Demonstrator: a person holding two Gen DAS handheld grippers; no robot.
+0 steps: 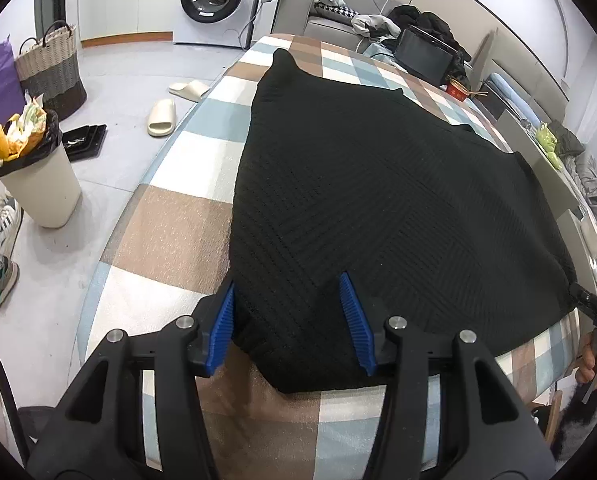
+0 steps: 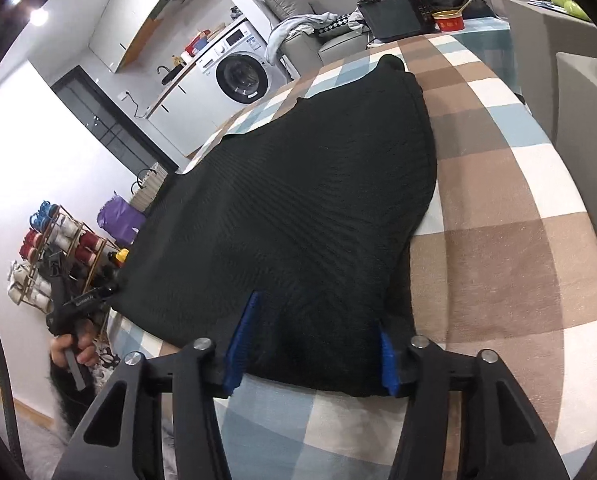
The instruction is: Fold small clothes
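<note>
Black knit garment (image 1: 378, 200) flat on checkered table (image 1: 170, 232)

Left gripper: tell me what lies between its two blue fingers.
The near corner of the black knit garment lies between the open left gripper fingers, on the checked tablecloth; left wrist view.

A white front-loading washing machine (image 1: 214, 0) stands far left. On the pale floor lie two cream slippers (image 1: 162, 117), near a woven two-tone basket (image 1: 52, 68) and a cream, overfilled waste bin (image 1: 38, 184). A black-screened tablet (image 1: 424, 56) leans far right.

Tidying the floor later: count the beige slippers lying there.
2. One slipper lies on the floor beside the bed; the other slipper lies just beyond it, nearer the washing machine. More may be hidden.
</note>
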